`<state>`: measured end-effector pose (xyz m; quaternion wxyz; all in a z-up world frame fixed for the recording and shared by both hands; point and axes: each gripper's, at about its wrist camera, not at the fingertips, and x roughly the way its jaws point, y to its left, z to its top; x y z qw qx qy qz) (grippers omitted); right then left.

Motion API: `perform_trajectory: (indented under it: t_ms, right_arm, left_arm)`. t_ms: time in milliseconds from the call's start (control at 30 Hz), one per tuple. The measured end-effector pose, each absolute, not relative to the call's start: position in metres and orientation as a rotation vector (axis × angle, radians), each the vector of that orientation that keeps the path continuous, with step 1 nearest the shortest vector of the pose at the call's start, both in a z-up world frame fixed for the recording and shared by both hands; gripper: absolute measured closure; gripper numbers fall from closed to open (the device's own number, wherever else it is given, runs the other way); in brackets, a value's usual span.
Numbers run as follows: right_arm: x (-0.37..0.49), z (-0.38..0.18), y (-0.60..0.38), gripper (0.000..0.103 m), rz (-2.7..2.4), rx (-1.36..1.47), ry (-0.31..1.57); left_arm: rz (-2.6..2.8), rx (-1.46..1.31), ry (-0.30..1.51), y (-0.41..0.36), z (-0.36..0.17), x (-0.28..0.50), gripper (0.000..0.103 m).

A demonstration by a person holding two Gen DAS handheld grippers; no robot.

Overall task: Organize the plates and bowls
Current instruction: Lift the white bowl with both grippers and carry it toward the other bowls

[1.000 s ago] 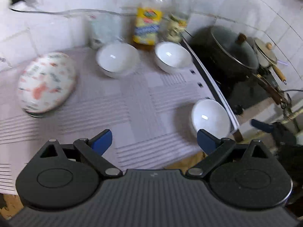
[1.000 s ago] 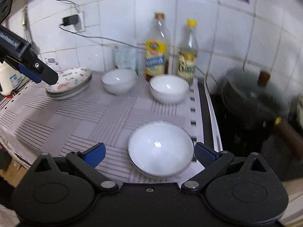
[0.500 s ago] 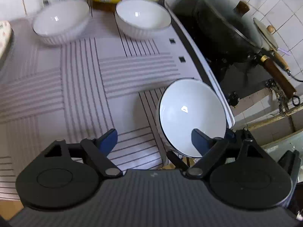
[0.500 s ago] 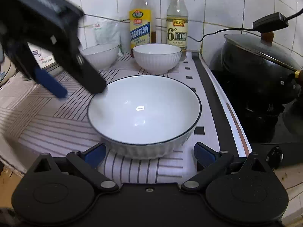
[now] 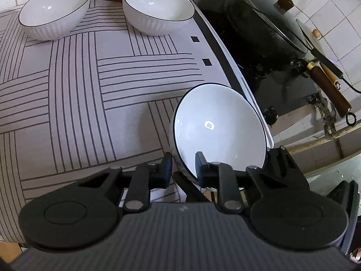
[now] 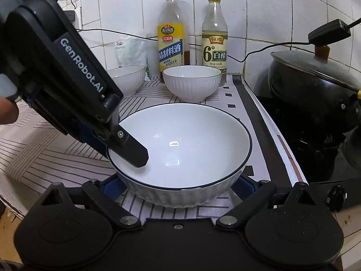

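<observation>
Striped cloth (image 5: 94, 94), left hand-held gripper (image 5: 183, 172) closing on ribbed glossy bowl (image 6: 180, 149) rim, right hand-held gripper (image 6: 178, 186) open.

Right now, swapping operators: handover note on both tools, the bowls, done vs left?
Left tool: jaws closing on the near rim of the big white dark-rimmed bowl, one finger inside, one outside.
Right tool: open, fingers flanking that bowl's ribbed base; contact unclear.
Bowl sits on the striped cloth beside the black stove.
Two smaller white ribbed bowls stand apart at the back by the bottles.
Done: nothing stacked yet.
Left: lift the bowl, then probably group all three.
</observation>
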<state>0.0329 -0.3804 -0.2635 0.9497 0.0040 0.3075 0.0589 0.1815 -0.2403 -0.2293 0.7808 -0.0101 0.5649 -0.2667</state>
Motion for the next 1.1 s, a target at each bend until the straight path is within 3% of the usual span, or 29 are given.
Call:
perform_trajectory:
  t_ms: [500, 800, 1100]
  right_arm:
    - [0.03, -0.233, -0.345, 0.004, 0.194, -0.046, 0.56]
    - [0.051, -0.21, -0.291, 0.004, 0.356, -0.107, 0.485]
    - [0.093, -0.219, -0.235, 0.004, 0.529, -0.168, 0.473]
  left_arm:
    - [-0.513, 0.053, 1.117, -0.207, -0.188, 0.166, 0.083]
    - [-0.37, -0.009, 1.07, -0.133, -0.152, 0.174, 0.082]
    - [-0.192, -0.099, 1.084, -0.067, -0.161, 0.2, 0.082]
